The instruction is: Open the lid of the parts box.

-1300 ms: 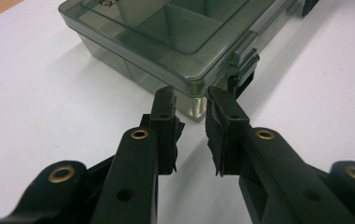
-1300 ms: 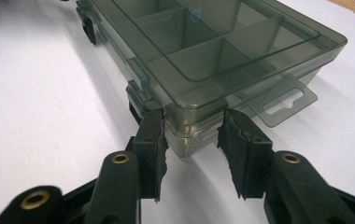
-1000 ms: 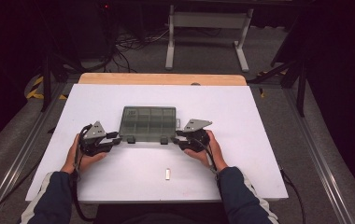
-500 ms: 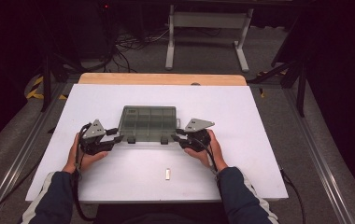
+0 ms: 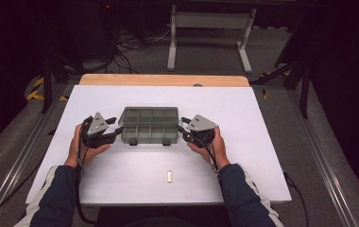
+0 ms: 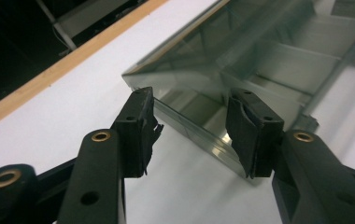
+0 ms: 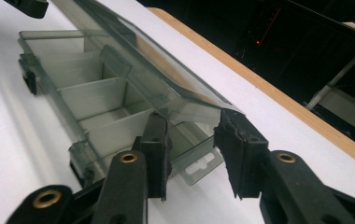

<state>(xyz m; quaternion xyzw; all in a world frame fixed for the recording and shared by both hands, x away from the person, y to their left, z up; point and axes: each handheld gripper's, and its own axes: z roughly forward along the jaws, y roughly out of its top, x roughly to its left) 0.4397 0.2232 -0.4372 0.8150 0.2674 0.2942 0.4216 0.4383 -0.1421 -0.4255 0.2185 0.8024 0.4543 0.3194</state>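
A clear grey compartment box lies in the middle of the white table, its lid raised a little at the front. My left gripper is at its left end. In the left gripper view, my left gripper stands open astride the end wall of the box; its jaws have just been opening. My right gripper is at the right end. In the right gripper view, my right gripper straddles the lid corner and hang tab of the box. Its jaws have just widened and are not pressing.
A small white piece lies on the white table in front of the box, between the person's forearms. The table's wooden far edge runs behind the box. A metal stand and cables sit on the dark floor beyond.
Both hands stay at the box's two ends. The left jaws look slightly wider apart than a second ago; the box has not shifted.
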